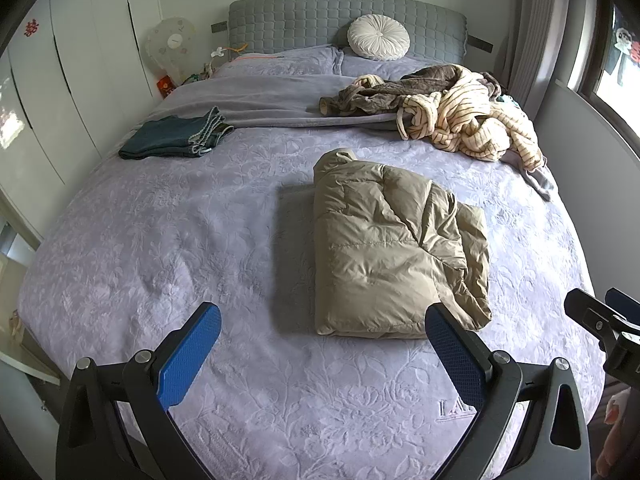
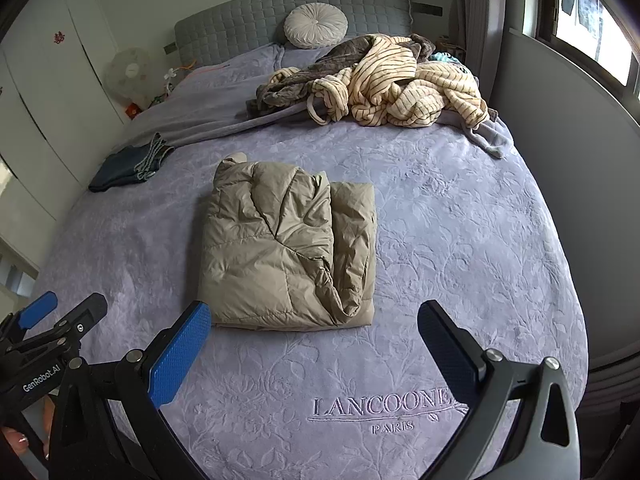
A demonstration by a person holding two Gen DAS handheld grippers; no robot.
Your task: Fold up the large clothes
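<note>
A tan puffer jacket (image 1: 392, 248) lies folded into a rectangle on the lavender bedspread (image 1: 180, 240); it also shows in the right wrist view (image 2: 288, 248). My left gripper (image 1: 324, 320) is open and empty above the bed's foot, just short of the jacket's near edge. My right gripper (image 2: 314, 316) is open and empty, also near the jacket's near edge. The right gripper shows at the edge of the left wrist view (image 1: 604, 320), and the left gripper in the right wrist view (image 2: 60, 312).
Folded dark jeans (image 1: 172, 138) lie at the left of the bed. A heap of striped cream and brown robes (image 1: 452, 116) lies at the far right. A round white cushion (image 1: 378, 37) leans on the grey headboard. A fan (image 1: 170, 46) and wardrobes stand left.
</note>
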